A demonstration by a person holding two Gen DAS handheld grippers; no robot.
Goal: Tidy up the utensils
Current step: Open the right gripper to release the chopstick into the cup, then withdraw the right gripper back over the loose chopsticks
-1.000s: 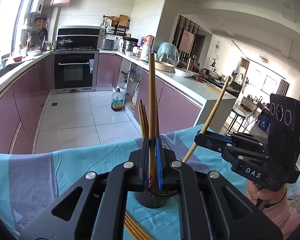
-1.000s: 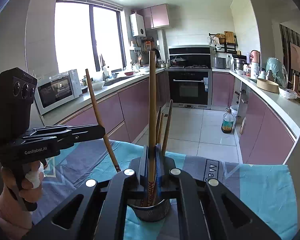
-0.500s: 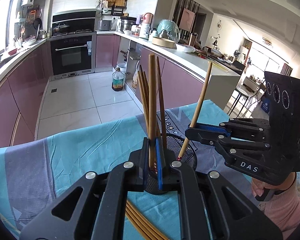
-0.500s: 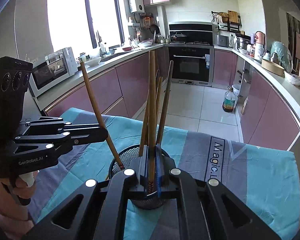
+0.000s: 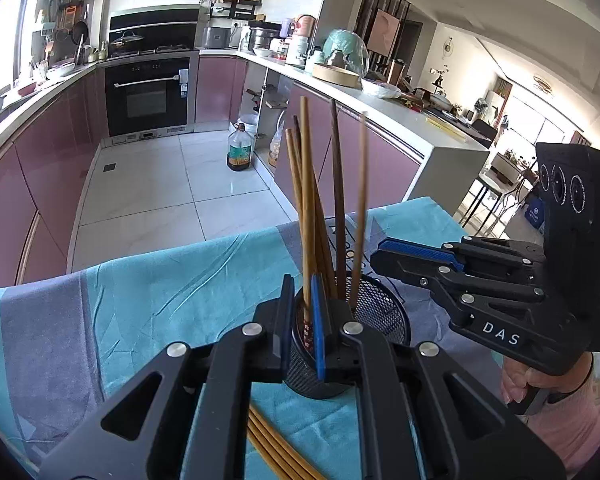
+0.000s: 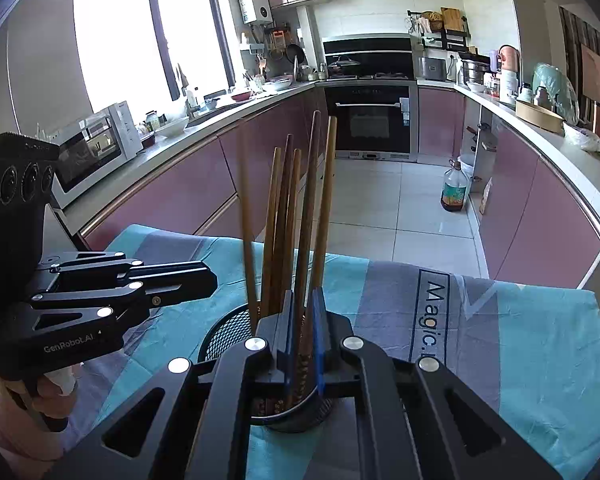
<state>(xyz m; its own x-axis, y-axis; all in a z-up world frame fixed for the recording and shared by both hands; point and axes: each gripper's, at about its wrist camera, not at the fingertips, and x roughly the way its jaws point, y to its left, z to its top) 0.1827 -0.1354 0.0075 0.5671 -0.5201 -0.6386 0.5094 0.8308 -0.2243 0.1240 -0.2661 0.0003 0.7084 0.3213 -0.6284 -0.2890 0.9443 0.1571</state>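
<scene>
Chopsticks (image 5: 306, 200) are going upright into the mesh holder (image 5: 380, 304), my left gripper (image 5: 301, 312) and right gripper (image 6: 302, 332) each clamping one, so I'm aiming to release only once tips seat.

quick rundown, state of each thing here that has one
left tongs: shut on a chopstick, its tip down in the mesh holder
right tongs: shut on a dark chopstick
mesh holder: upright on the cloth, several chopsticks standing in it
loose chopsticks: lying flat on the cloth
oven door: closed
</scene>
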